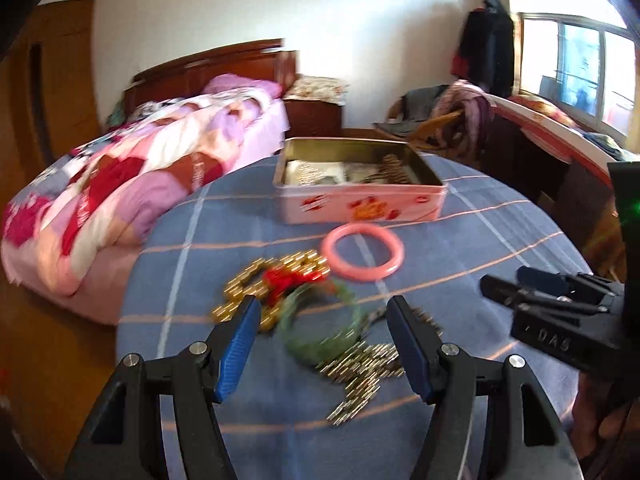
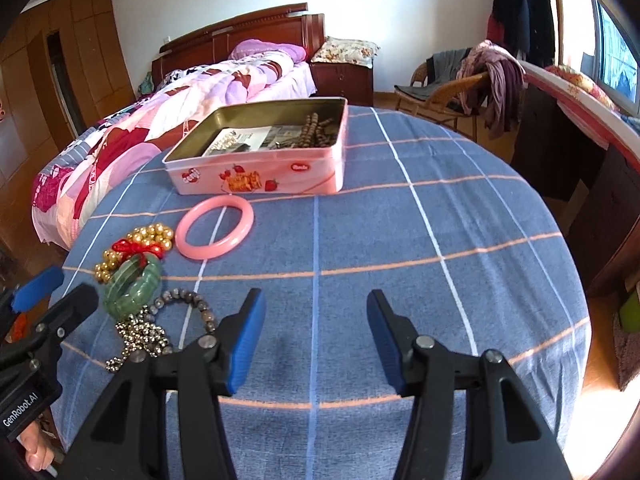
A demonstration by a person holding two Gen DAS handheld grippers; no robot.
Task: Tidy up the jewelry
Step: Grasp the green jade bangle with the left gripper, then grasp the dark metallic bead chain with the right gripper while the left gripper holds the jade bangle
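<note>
Left wrist fisheye is showing the left gripper (image 1: pixel 320 320) hanging over a jewelry heap, its jaws spread wide and gripping nothing, with the green jade bangle (image 1: pixel 320 320) lying between the blue pads, though whether they are touching it I cannot tell through the blur. Around that bangle, gold bead bracelets (image 1: pixel 256 284) tied with a red cord (image 1: pixel 286 278) are lying at 10 o'clock, a silver bead chain (image 1: pixel 360 376) at 5 o'clock, and a pink bangle (image 1: pixel 362 256) at 1 o'clock, apart from the heap. At 12 o'clock the pink biscuit tin (image 1: pixel 360 204) is standing open on the blue checked surface (image 1: pixel 460 240), already holding a brown bead strand (image 1: pixel 394 168) and some papers. From the right wrist view, the right gripper (image 2: pixel 316 340) is waiting over bare cloth, jaws released and empty, with a grey bead bracelet (image 2: pixel 188 304) at its 10 o'clock. Judging by this, the step in hand is picking up the green bangle; the next move calls for lowering and closing on its rim alone, without snagging the cord or chain, then carrying it to the tin.
</note>
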